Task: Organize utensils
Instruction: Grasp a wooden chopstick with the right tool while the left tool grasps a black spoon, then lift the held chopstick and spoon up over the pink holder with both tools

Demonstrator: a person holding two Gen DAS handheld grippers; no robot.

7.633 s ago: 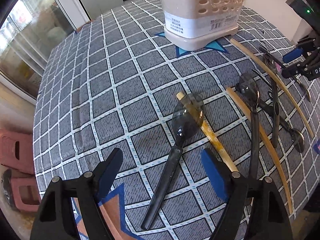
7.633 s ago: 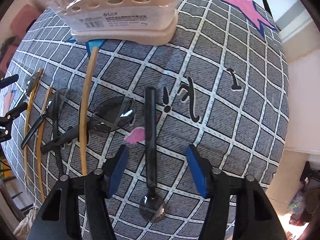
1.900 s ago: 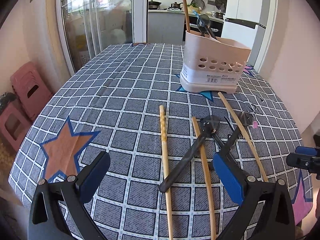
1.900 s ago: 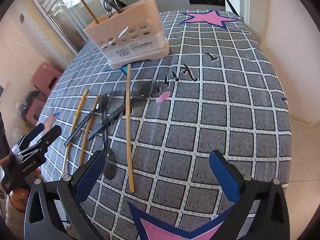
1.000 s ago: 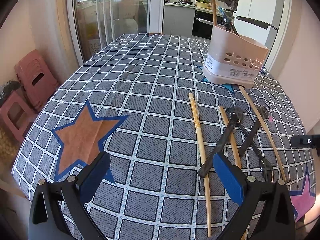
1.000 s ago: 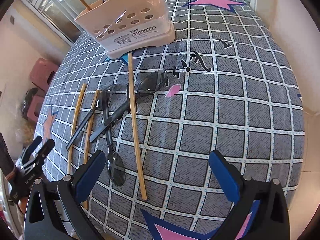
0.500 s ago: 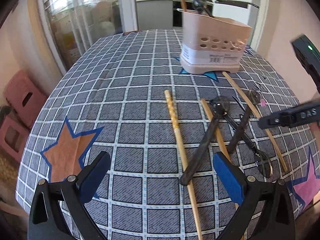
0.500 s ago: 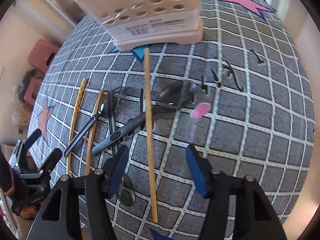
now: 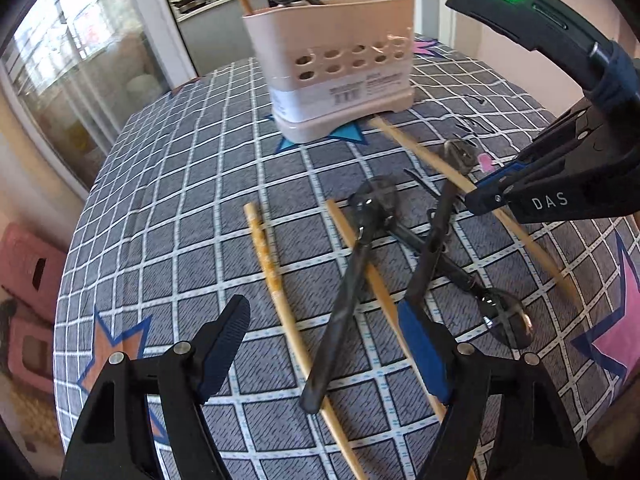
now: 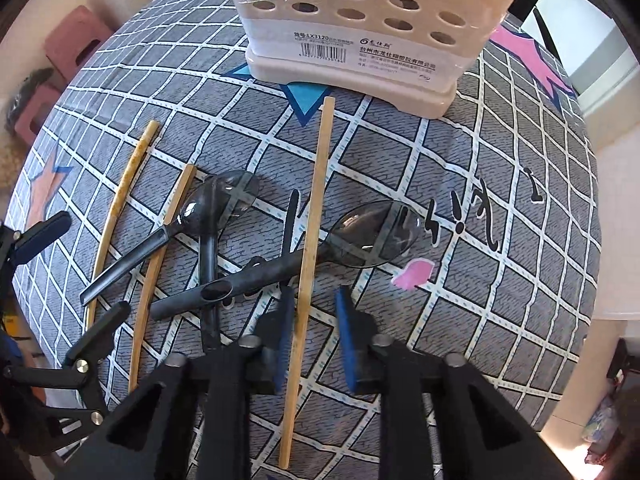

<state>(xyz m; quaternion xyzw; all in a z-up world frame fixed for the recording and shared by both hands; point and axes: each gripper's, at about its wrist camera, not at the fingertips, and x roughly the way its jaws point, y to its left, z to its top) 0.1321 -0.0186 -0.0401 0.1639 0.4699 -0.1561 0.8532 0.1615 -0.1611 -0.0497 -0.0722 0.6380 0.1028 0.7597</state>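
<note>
Six utensils are lying loose on my worktop (image 10: 500, 152), several already standing in the caddy (image 9: 340, 68); right jaws are straddling one chopstick (image 10: 310, 248) unclosed, left jaws gaping empty.

The left wrist camera sits low behind its gripper (image 9: 324, 344), looking forward and down across the checked tablecloth (image 9: 192, 184) toward the distant utensil caddy (image 9: 340, 76). The right wrist camera looks more steeply down from close above, its gripper (image 10: 310, 336) near the bottom edge and the caddy (image 10: 360, 20) just ahead. Both views share the caddy, the scattered chopsticks and spoons between, and each other's gripper at one side.
</note>
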